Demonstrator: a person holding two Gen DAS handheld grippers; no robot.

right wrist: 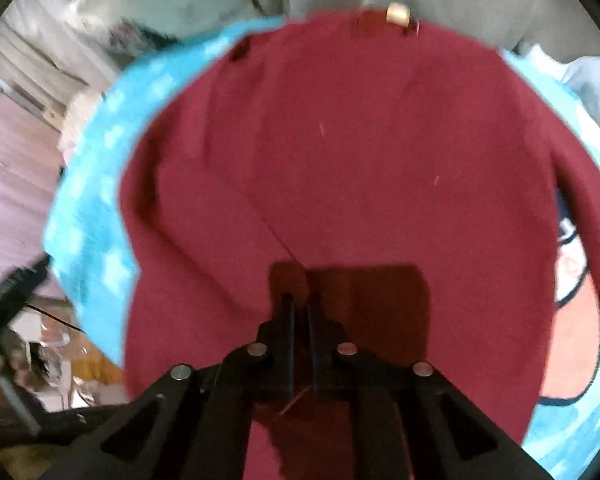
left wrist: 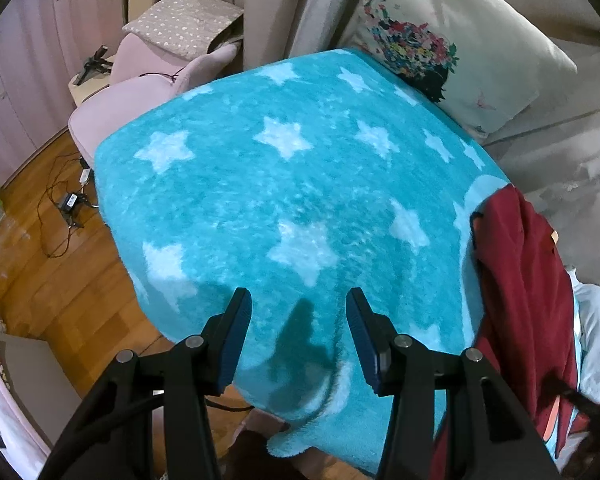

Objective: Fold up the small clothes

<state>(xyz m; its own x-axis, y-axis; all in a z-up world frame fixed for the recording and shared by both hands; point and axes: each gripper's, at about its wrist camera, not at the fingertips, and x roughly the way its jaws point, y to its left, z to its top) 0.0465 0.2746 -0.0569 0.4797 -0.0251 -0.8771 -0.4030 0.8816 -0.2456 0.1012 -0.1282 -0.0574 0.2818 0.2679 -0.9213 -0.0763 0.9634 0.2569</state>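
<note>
A dark red garment (right wrist: 340, 140) lies spread on a turquoise blanket with white stars (left wrist: 280, 180); a beige tag (right wrist: 398, 14) shows at its far edge. In the left wrist view the same red garment (left wrist: 528, 280) lies bunched at the blanket's right side. My right gripper (right wrist: 299, 302) is down on the red cloth, its fingers nearly together with a pinch of fabric between them. My left gripper (left wrist: 298, 300) hovers open over the blanket's near part, with nothing between its fingers. A pale garment with an orange print (right wrist: 576, 320) lies under the red one on the right.
A floral pillow (left wrist: 440, 40) and grey sofa cushions (left wrist: 560, 168) lie behind the blanket. A pink chair (left wrist: 140, 80) stands at the left. Cables and a power adapter (left wrist: 70, 202) lie on the wooden floor below the blanket's left edge.
</note>
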